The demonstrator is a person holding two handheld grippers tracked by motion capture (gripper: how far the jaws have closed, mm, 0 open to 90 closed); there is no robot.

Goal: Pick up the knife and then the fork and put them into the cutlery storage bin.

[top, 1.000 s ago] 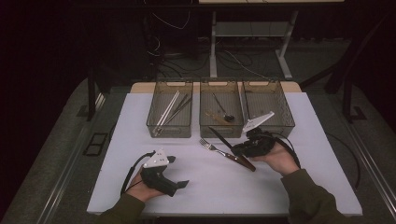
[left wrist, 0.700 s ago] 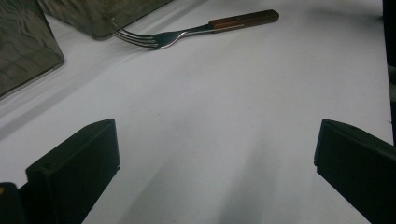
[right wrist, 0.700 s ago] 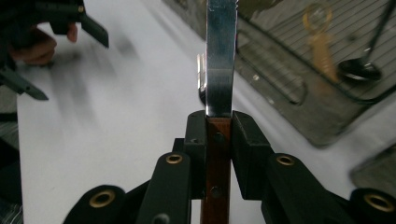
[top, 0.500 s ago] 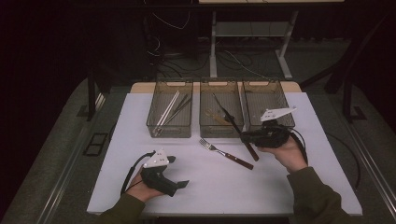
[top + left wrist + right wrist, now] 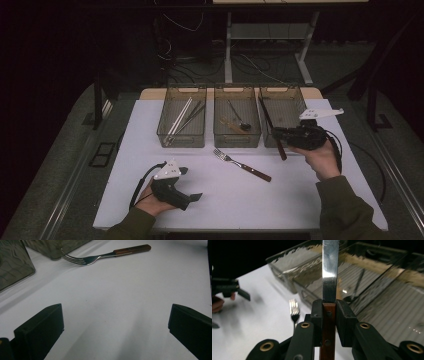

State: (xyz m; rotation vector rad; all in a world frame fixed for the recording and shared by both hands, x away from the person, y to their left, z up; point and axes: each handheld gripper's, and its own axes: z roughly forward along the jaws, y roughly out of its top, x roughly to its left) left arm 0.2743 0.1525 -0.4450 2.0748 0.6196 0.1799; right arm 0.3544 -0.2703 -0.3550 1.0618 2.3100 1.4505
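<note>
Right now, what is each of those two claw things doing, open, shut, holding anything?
Left gripper: open, nothing between its jaws, resting on the white table.
Right gripper: shut on a wooden-handled knife, held by the rightmost bin.

No text to be read, no label or brand to be found, no number or sign to be made out on anything shown.

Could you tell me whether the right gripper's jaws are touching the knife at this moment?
Touching. In the right gripper view, the right gripper has both jaws pressed against the brown handle of the knife, with no gap on either side.
</note>
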